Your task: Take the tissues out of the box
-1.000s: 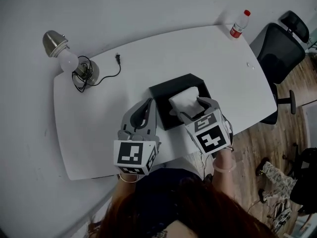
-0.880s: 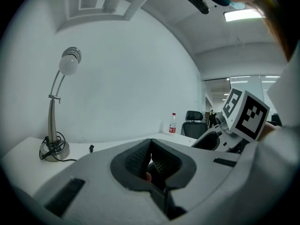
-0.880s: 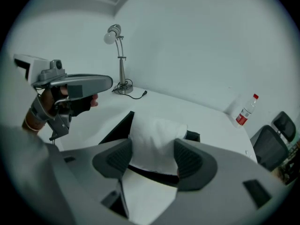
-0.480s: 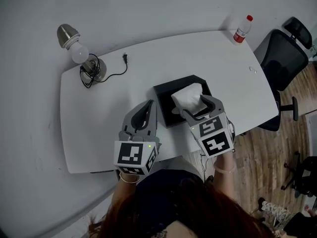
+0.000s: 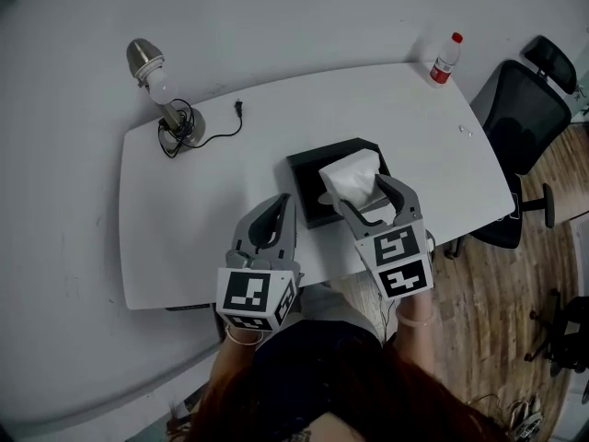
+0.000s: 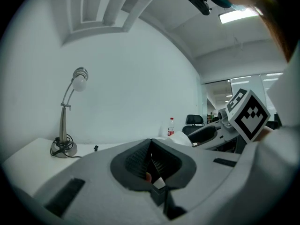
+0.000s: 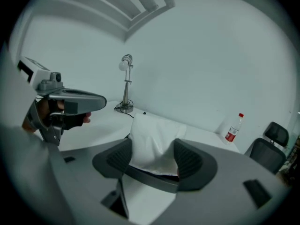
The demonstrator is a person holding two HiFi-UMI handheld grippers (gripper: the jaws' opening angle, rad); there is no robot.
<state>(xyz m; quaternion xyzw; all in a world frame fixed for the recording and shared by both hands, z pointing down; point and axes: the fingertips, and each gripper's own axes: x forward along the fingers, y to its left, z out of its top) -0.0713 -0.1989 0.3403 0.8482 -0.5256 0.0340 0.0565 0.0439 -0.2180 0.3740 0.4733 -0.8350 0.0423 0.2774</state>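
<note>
We're looking at the white tissue [image 5: 350, 175] puffing up, soft and crumpled, out of the flat black box [image 5: 304, 187] near the white table's [image 5: 202, 219] front edge. Our right gripper [image 7: 153, 156] is straddling it, jaws wide, not pinching. The left gripper [image 6: 151, 146] is hanging beside the box, jaws together, empty. The lamp [image 5: 158, 83], bottle [image 5: 444, 60] and chair [image 5: 520, 109] are sitting well clear.

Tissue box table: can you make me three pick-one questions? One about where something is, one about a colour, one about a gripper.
1. Where is the bottle? A) on the chair B) on the table's far right corner C) beside the lamp
2. What colour is the tissue box? A) black B) yellow C) pink
3. The left gripper's jaws are: A) wide apart B) pinching the bottle C) together
Answers: B, it stands at the table's far right corner; A, the box around the white tissue is black; C, the left gripper view shows them meeting.
</note>
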